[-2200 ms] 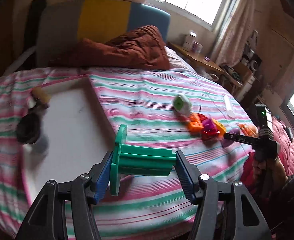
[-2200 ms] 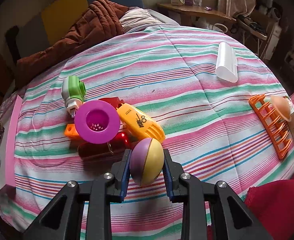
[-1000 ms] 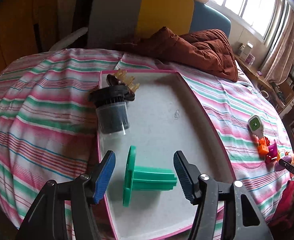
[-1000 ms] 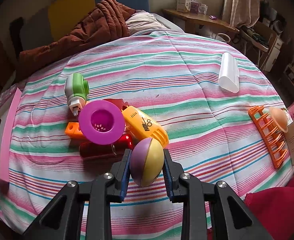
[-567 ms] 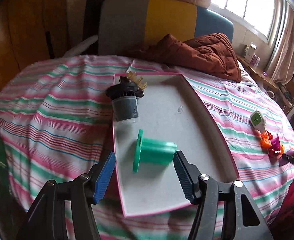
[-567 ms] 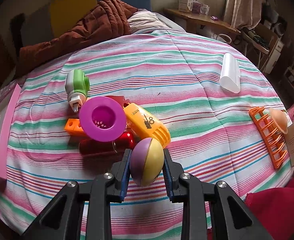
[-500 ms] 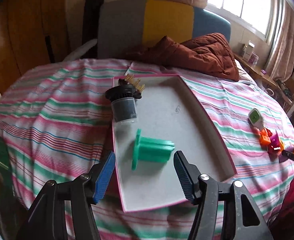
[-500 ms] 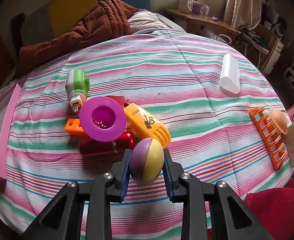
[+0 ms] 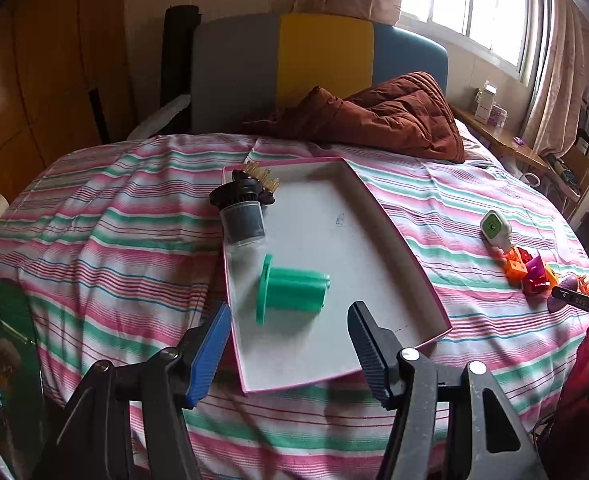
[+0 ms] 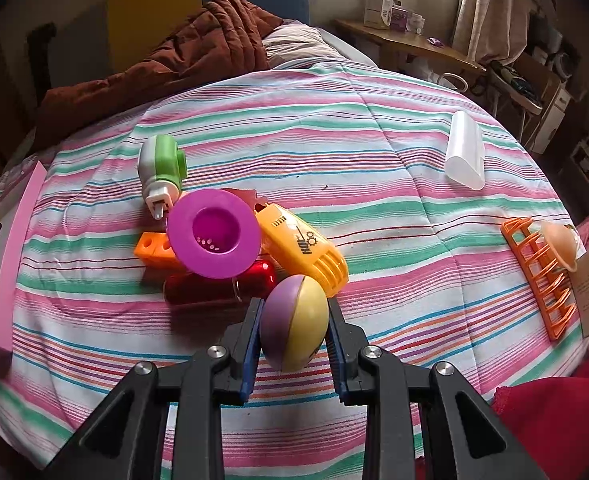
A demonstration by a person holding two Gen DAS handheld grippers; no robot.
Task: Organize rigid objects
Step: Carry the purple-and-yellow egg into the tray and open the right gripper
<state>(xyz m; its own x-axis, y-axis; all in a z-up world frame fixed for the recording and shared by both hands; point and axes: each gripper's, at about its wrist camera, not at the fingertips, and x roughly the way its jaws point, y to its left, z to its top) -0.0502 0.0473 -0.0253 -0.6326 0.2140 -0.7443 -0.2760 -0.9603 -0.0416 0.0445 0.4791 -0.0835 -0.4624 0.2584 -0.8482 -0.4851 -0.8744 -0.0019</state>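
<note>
My left gripper (image 9: 290, 344) is open and empty, held above the near end of a pink-rimmed white tray (image 9: 398, 240). A green spool (image 9: 290, 290) lies on its side in the tray, with a dark-capped clear jar (image 9: 242, 216) behind it. My right gripper (image 10: 294, 328) is shut on a purple and yellow ball (image 10: 294, 322) just above the striped bedspread. Beyond it lies a pile: magenta funnel (image 10: 214, 234), yellow toy (image 10: 302, 252), red cylinder (image 10: 214, 286), orange block (image 10: 152, 250), green and white gadget (image 10: 160, 168). The pile also shows in the left wrist view (image 9: 526, 270).
A white plastic tube (image 10: 464, 150) lies far right on the bed. An orange rack (image 10: 538, 276) with a peach cup sits at the right edge beside a card. A brown quilt (image 9: 378, 120) is heaped at the headboard. The tray's pink rim (image 10: 16, 248) is at left.
My left gripper let go of the green spool in the tray and pulled back and up, so the tray looks smaller. My right gripper keeps hold of the ball, almost still.
</note>
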